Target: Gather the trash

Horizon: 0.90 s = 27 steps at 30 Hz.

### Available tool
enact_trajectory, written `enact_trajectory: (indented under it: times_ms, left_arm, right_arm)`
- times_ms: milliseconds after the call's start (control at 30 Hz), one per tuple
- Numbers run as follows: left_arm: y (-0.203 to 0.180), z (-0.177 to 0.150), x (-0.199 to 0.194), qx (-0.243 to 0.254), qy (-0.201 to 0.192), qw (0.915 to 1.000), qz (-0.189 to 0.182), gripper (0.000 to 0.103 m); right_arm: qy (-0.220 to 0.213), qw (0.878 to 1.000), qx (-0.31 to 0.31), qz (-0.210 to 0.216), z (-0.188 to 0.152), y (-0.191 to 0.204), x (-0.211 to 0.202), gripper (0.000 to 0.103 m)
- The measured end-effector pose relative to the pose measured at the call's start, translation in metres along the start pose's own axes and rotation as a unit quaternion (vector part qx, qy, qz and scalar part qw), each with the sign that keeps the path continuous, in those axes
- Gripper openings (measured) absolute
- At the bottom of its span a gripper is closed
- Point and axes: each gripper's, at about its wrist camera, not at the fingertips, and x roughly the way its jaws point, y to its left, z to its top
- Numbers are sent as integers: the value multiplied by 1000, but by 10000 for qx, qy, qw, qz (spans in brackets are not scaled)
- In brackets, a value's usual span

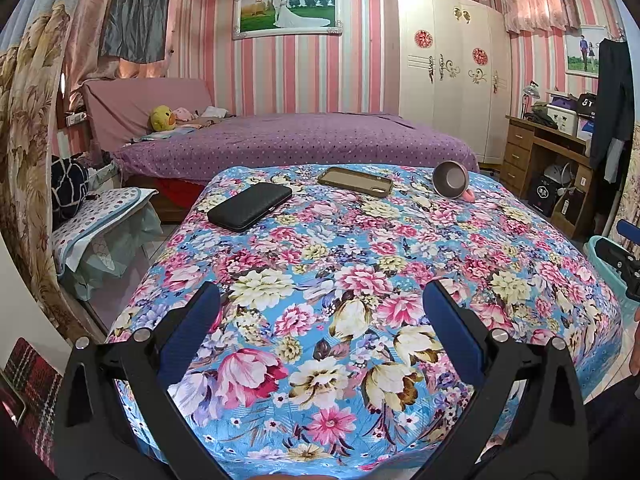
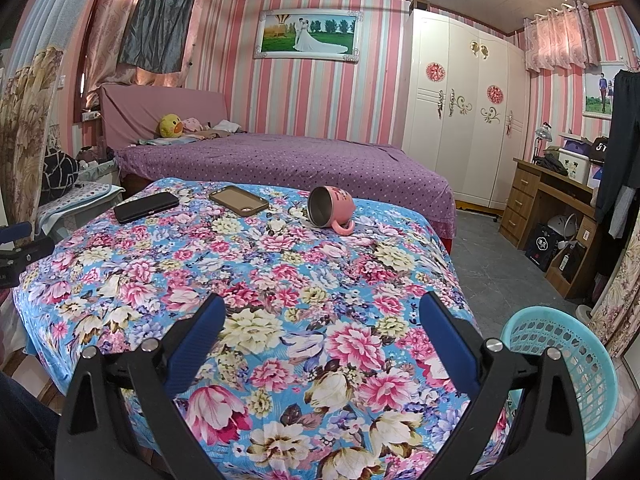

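Above the floral counter (image 2: 248,272) both my left gripper (image 1: 320,312) and right gripper (image 2: 320,316) hover, jaws apart, holding nothing. Beside its right edge stands my turquoise basket (image 2: 560,364); a pink mug (image 2: 332,210) lies tipped far across.

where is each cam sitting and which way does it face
Left wrist: on the left tongs, open, above the near edge of the flowered blue cloth, facing the purple bed; the right tongs show at the right border.
Right wrist: on the right tongs, open, further right, same heading; turquoise plastic basket at lower right, left tongs at the left border.
Shared: black flat case, olive phone case, tipped pink mug.
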Motion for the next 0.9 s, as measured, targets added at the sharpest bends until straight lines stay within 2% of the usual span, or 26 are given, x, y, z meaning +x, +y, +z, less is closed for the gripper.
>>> enact_trajectory:
  times_ms: [900]
  left_arm:
    - [0,1,-3,17,3,10000,18,98]
  right_arm:
    - [6,10000,2,16,-1,-1,0,95]
